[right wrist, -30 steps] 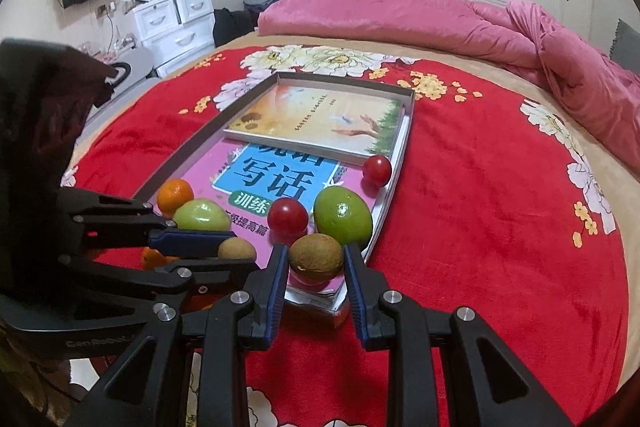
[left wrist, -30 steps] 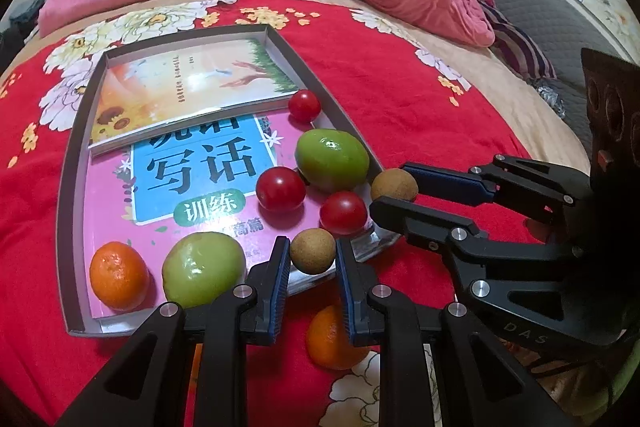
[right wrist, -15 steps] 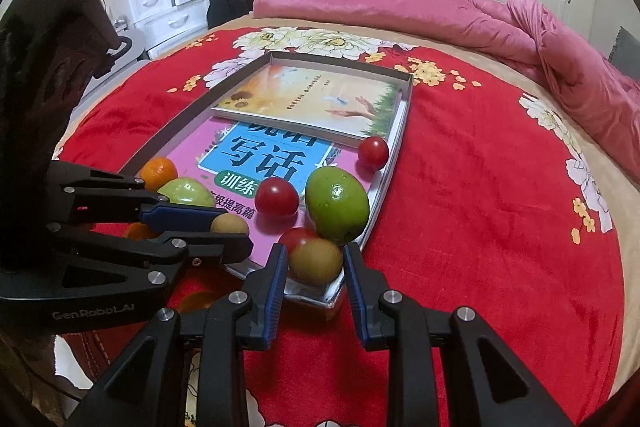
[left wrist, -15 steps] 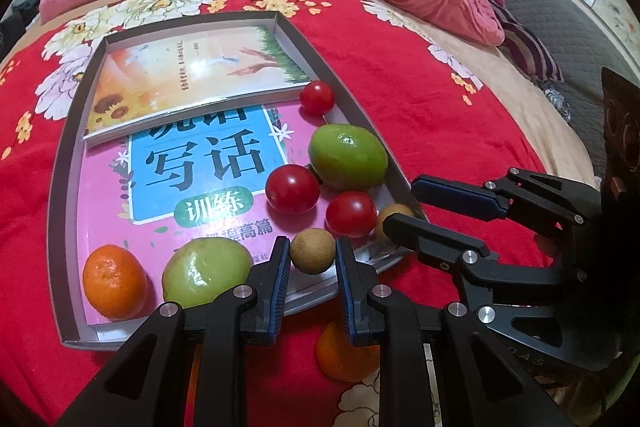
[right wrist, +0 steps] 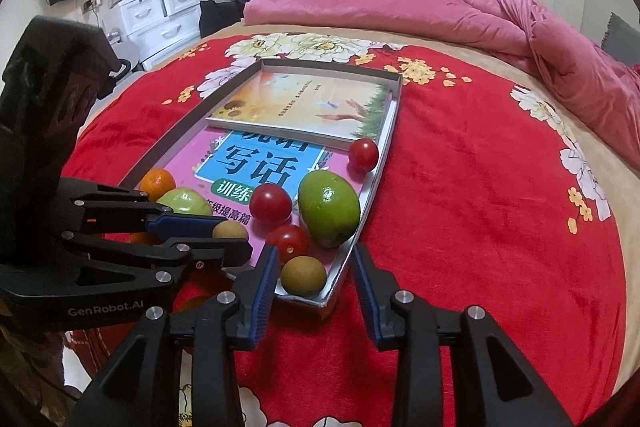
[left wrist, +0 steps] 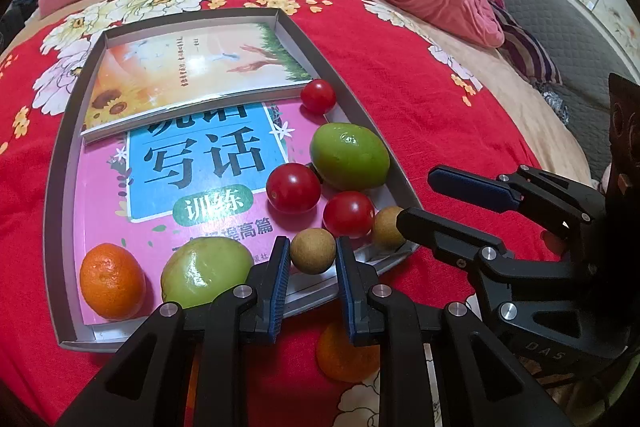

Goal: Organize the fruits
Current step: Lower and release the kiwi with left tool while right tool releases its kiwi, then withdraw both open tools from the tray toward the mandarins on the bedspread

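Right claw (right wrist: pixel 314 277): your jaws have just been opening, and the brown longan (right wrist: pixel 303 275) you were pinching a second ago now lies loose between them in the near corner of the tray (right wrist: pixel 372 187).
Left claw (left wrist: pixel 310 271): together as far as it goes and holding nothing, your pads on either side of the other longan (left wrist: pixel 312 250), which rests on the tray.
Fruit: three cherry tomatoes, two green fruits and an orange (left wrist: pixel 112 281) sit in the tray; a second orange (left wrist: pixel 344 357) lies on the bed.
Writing: the blue book cover (left wrist: pixel 208 163) reads 写话 and 训练; the left claw's side says GenRobot.AI.
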A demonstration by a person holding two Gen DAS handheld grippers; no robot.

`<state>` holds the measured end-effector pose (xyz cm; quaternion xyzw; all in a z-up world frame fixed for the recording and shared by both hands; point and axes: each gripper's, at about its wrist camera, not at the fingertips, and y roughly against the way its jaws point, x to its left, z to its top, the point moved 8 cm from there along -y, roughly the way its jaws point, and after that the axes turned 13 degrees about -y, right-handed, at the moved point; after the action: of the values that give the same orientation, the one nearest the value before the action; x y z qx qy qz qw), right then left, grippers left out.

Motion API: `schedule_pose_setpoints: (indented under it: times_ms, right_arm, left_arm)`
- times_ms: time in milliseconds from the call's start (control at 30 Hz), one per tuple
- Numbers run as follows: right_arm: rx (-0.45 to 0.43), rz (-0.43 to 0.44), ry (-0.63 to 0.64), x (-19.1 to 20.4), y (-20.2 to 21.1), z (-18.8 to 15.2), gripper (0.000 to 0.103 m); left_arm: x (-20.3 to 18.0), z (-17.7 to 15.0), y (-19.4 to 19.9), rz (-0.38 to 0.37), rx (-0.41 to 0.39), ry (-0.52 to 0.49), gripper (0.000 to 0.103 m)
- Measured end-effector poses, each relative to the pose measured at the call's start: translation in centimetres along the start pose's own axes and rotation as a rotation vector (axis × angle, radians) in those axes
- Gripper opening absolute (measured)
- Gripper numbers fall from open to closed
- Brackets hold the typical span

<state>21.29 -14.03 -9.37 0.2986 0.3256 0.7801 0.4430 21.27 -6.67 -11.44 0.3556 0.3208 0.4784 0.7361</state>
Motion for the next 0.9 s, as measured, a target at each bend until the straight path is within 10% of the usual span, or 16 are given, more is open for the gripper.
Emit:
schedule_pose_setpoints:
  times_ms: [900]
  right_arm:
    - [-0.083, 0.023, -0.104, -1.6, 2.0, 1.7, 0.054]
  left_arm:
    - [-0.8, 0.4, 2.7, -0.007, -0.053, 0.012, 0.055]
